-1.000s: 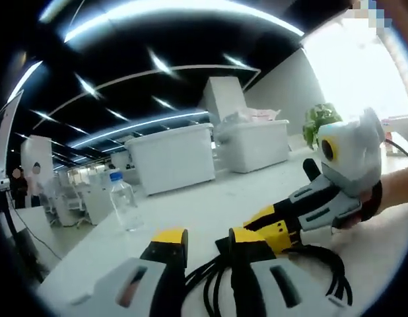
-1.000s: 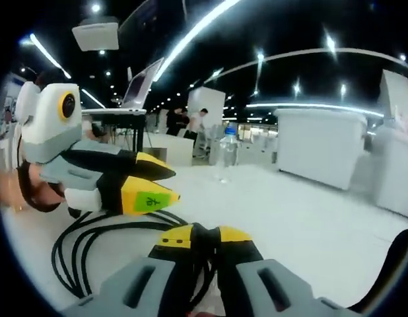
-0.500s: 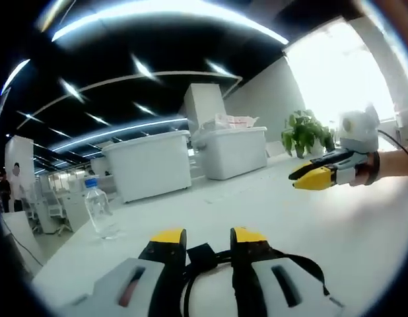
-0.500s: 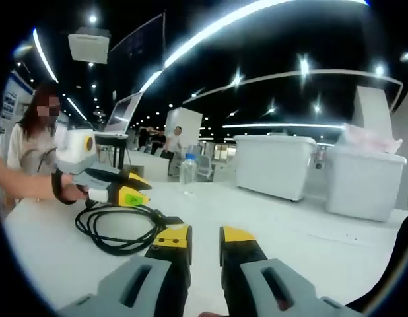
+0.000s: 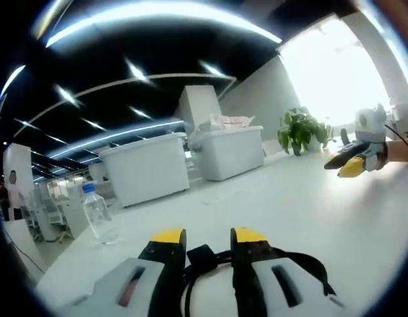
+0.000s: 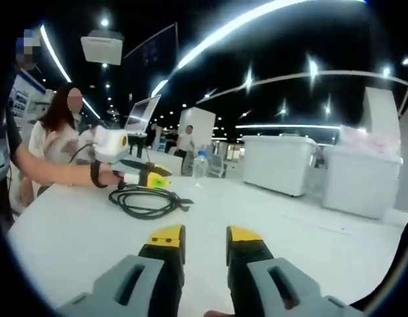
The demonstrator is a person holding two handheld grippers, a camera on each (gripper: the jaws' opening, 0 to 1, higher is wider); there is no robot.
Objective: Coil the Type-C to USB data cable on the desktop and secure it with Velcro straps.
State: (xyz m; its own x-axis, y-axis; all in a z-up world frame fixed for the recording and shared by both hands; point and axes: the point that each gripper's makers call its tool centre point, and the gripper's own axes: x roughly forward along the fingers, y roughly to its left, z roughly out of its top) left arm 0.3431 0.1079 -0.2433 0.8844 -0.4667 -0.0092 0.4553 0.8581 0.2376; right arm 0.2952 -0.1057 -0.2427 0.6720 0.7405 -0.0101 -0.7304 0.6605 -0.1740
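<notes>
On the white desktop [image 6: 72, 224], a water bottle [image 5: 97, 212] stands at ten o'clock in the left gripper view, with white storage bins [image 5: 146, 168] and a potted plant [image 5: 298, 130] behind it. The coiled black cable [image 6: 148, 201] lies flat at eleven o'clock in the right gripper view, with the left gripper [image 6: 159, 179] at its near edge. The left gripper's jaws are slightly apart, the cable's strapped bundle [image 5: 203, 256] between them; whether they pinch it is unclear. The right gripper [image 6: 203, 234] is slightly parted, holding nothing.
</notes>
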